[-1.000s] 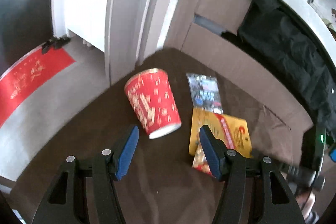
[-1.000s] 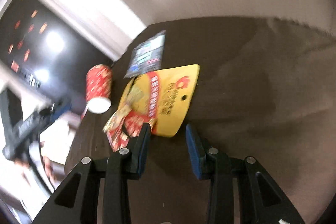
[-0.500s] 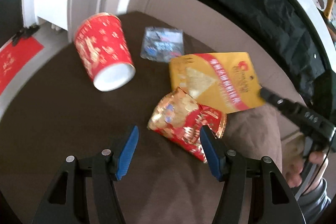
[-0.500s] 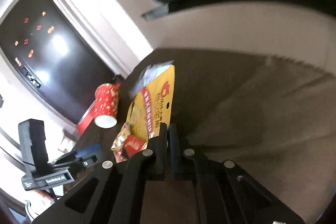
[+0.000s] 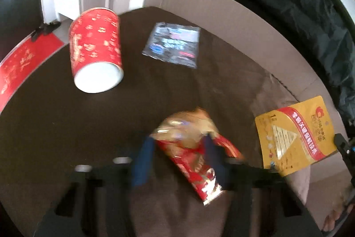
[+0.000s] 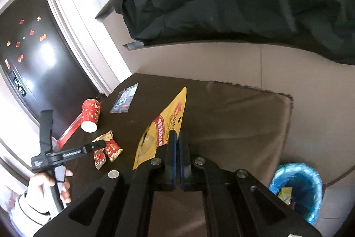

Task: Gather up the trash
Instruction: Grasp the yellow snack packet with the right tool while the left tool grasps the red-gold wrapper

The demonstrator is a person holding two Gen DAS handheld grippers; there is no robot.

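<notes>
A: What was held by the right gripper point(image 6: 177, 143)?

B: Its jaws were clamped on the lower edge of the yellow snack bag point(image 6: 164, 126), which was lifted clear of the brown tabletop point(image 6: 233, 117). In the left wrist view the same bag point(image 5: 295, 137) was seen hanging at the right.

A: And the left gripper point(image 5: 177, 159)?

B: It was blurred; its blue fingers point(image 5: 144, 159) were set on either side of the crumpled red-and-gold wrapper point(image 5: 190, 154), but whether they were pressed on it could not be told.

A: Where was the remaining trash located?

B: A red paper cup point(image 5: 95, 57) was lying on its side near the far left edge, and a dark flat packet point(image 5: 173, 46) lay beside it. A bin lined with a blue bag point(image 6: 297, 188) was seen below the table's right side.
</notes>
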